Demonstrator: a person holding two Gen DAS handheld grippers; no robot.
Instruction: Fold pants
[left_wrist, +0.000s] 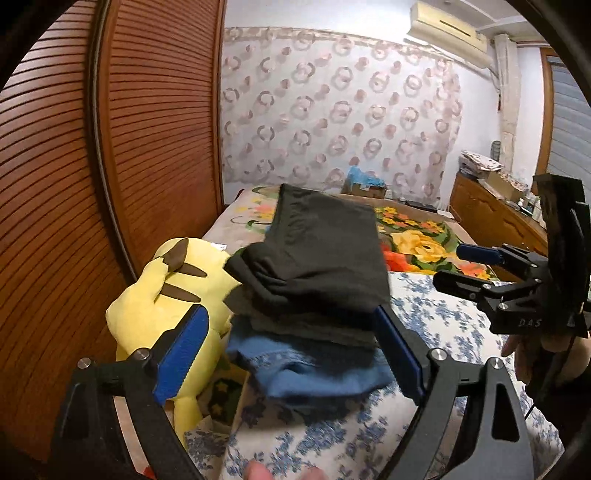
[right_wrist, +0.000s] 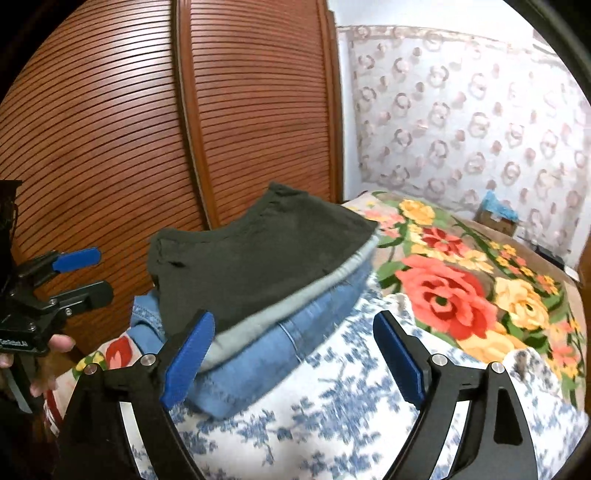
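Note:
The folded dark grey pants (left_wrist: 321, 251) (right_wrist: 251, 266) lie on top of a small stack on the bed, over a light grey garment (right_wrist: 258, 325) and folded blue jeans (left_wrist: 314, 373) (right_wrist: 266, 362). My left gripper (left_wrist: 290, 350) stands open just in front of the stack, its blue pads to either side of the near edge and not pressing on it. It also shows at the left in the right wrist view (right_wrist: 86, 277). My right gripper (right_wrist: 295, 350) is open to the right of the stack over the sheet, holding nothing, and shows at the right in the left wrist view (left_wrist: 469, 267).
A yellow plush toy (left_wrist: 166, 288) lies against the stack's left side. Slatted wooden wardrobe doors (left_wrist: 110, 147) run close along the bed's left. A blue-flowered sheet (left_wrist: 424, 332) and a rose blanket (right_wrist: 461, 295) cover the bed. A wooden dresser (left_wrist: 491, 221) stands at the far right.

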